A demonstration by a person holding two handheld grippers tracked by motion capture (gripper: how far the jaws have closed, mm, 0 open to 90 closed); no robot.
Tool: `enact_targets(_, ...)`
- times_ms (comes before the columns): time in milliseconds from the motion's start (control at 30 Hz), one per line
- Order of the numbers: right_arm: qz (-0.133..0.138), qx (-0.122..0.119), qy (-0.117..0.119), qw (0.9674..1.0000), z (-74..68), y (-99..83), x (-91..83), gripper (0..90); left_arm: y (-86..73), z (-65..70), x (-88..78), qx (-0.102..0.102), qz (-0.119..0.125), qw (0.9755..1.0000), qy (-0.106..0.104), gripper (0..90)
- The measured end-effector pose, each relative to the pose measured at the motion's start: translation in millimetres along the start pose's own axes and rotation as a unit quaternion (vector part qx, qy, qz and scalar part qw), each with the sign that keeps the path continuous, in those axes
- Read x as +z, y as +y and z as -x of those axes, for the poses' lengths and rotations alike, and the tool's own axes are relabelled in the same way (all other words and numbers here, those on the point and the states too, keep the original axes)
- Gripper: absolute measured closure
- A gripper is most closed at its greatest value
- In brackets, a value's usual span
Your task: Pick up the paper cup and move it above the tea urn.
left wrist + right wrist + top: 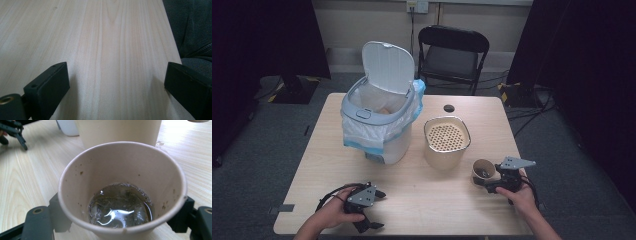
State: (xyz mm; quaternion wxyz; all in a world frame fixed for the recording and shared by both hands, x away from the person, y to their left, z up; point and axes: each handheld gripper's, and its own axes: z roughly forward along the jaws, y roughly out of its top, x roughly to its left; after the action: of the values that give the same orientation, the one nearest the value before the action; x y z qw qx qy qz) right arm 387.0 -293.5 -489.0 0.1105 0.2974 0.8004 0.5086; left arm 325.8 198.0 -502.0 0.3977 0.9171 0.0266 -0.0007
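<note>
Paper cup [122, 192] holding dark liquid is sitting just beside the strainer pot [446, 141]; right gripper [490, 183] fingers are flanking it, contact unclear; left gripper [374, 210] fingers are gaping wide, empty, over the counter [110, 50].

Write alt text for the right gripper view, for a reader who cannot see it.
A tan paper cup with dark liquid and soggy bits at its bottom stands between the two black jaws of the right tongs, one on each side of it, on a pale wooden table. Behind it rises a cream container, and the left tongs show at the far upper left.
</note>
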Motion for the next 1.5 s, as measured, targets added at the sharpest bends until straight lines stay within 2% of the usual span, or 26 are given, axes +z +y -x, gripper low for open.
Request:
enact_targets(100,-0.002,0.001,0.001,1.0000,-0.1,0.8,-0.6,25.2,0.0,0.0,0.0,0.000,0.000,1.0000,0.000,5.2)
enact_targets(200,-0.005,-0.010,-0.006,0.9999,1.3,4.3,-3.0,25.6,0.0,0.0,0.0,0.000,0.000,1.0000,0.000,5.2)
enact_targets(433,-0.016,-0.017,-0.020,0.9995,10.6,21.6,-6.9,25.9,-0.1,0.0,0.2,0.000,0.001,1.0000,0.001,5.2)
enact_targets(700,-0.014,-0.017,-0.035,0.9992,21.4,38.6,-3.0,26.2,0.0,0.0,0.0,0.000,0.000,1.0000,0.000,5.2)
enact_targets(1000,-0.030,-0.031,-0.055,0.9976,35.6,59.7,1.6,26.3,0.0,-0.1,0.0,0.000,0.000,1.0000,0.000,5.2)
enact_targets(1500,-0.038,-0.041,-0.067,0.9962,55.1,84.8,13.2,26.6,0.0,0.0,0.0,0.000,0.000,1.0000,0.000,5.2)
